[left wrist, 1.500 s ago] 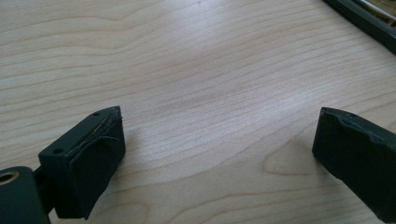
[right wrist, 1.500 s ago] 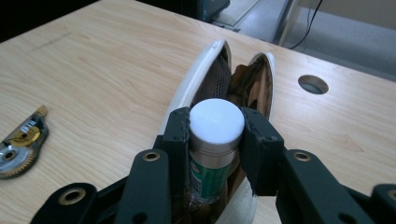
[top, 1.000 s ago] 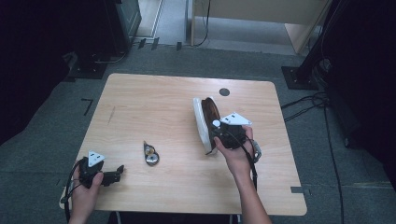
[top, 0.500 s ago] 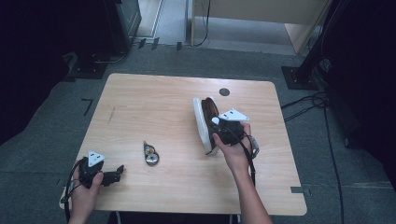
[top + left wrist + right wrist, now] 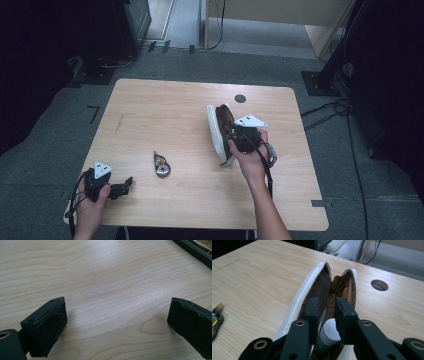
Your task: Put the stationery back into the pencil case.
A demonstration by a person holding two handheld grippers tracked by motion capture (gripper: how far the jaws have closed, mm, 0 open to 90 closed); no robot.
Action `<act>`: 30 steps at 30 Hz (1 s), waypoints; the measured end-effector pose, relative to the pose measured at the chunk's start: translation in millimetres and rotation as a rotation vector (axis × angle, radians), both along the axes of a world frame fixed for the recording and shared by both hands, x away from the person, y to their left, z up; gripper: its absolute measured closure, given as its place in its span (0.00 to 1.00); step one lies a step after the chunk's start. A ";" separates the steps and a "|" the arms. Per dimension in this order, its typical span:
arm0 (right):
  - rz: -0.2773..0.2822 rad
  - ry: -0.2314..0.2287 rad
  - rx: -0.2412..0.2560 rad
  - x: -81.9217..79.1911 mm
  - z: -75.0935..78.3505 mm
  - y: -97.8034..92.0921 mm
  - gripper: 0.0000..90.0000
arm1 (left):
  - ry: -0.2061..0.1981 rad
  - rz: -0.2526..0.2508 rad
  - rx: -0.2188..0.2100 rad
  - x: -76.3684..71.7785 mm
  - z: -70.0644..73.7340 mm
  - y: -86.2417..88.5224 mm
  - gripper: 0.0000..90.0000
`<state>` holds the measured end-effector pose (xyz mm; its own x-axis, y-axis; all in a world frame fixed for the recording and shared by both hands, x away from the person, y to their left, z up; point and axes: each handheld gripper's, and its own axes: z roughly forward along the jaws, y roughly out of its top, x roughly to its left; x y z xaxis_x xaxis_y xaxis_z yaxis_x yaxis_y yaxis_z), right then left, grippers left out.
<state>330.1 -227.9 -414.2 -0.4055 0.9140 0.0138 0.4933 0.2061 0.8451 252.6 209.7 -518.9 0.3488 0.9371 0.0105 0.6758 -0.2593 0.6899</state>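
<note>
Between the jaws of the right gripper (image 5: 325,310), a white-capped tube (image 5: 327,336) is seen standing in the mouth of an open pencil case (image 5: 317,290). The jaws stand narrowly apart on either side of the cap; whether they are pressing on it or have let it go cannot be told. A slim pen (image 5: 322,315) lies beside the tube, inside the case. The case is white outside, with brown lining and a mesh pocket, and its two sides are spread so that the opening faces the gripper, which appears to be why the gripper is pointed straight down its length.

From the high view, the right gripper (image 5: 239,136) is seen held over the near end of the pencil case (image 5: 216,131), right of the middle of the desk (image 5: 165,100). The right hand (image 5: 250,155) is wrapped around the gripper from behind, with the forearm reaching in from the near edge and angled slightly leftward.

Further left, a small dark keyring-like object (image 5: 160,164) lies alone on the desk, well apart from the case.

At the near left corner, the left gripper (image 5: 125,186) is held low by the left hand (image 5: 90,200), pointing right. Its own view shows the left gripper (image 5: 117,322) spread wide over bare wood, grasping nothing, seemingly parked out of the way.
</note>
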 end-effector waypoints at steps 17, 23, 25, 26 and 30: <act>-0.032 0.023 -0.054 0.5 0.4 1.5 1.00 | 0.000 0.000 0.000 0.0 0.0 0.0 0.03; -0.051 0.032 -0.061 -0.9 -3.0 0.8 1.00 | 0.000 0.001 0.000 0.0 0.0 -0.1 0.03; -0.038 0.041 -0.062 -2.6 -4.5 1.3 1.00 | 0.000 -0.001 0.002 0.0 0.1 0.1 0.03; -0.036 0.041 -0.067 -4.3 -5.5 2.2 1.00 | 0.000 -0.001 0.002 0.0 0.1 0.1 0.03; -0.045 0.034 -0.091 -9.9 -8.5 4.7 1.00 | 0.000 -0.001 0.002 0.0 0.1 0.1 0.03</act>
<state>320.2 -223.1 -422.7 -0.3645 0.9295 -0.0571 0.5319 0.2581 0.8065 252.6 209.7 -518.8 0.3495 0.9368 0.0123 0.6759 -0.2612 0.6892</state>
